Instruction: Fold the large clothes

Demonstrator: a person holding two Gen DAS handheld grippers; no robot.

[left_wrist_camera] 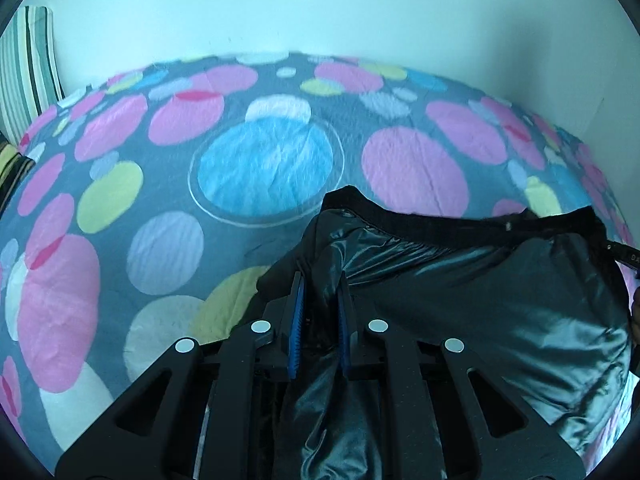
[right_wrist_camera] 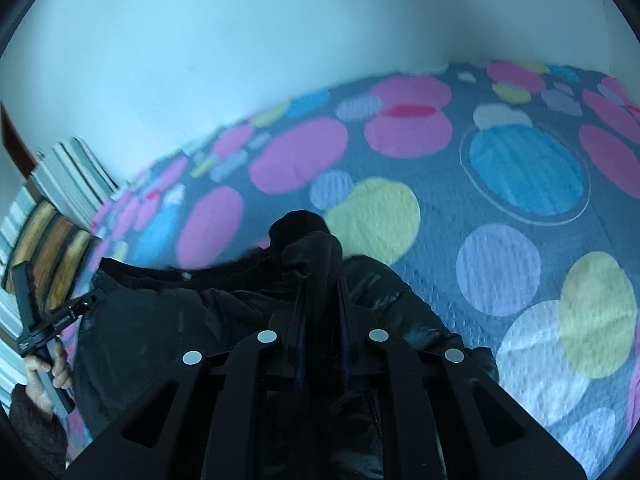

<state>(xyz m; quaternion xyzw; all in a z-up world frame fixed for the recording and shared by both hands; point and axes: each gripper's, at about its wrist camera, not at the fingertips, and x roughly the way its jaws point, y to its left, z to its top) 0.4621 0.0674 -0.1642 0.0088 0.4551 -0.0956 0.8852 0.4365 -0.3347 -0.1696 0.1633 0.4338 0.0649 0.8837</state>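
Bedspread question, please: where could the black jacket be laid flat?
The bedspread lies bare from the jacket out to the wall, around the big blue circle. It is crowded near the striped pillows and where both tongs clamp the jacket.

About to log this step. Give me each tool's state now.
Left tool: closed on the black jacket.
Right tool: closed on a bunched part of the same jacket.

A bed covered in a grey dotted bedspread (left_wrist_camera: 168, 208) carries a black shiny jacket (left_wrist_camera: 480, 300).
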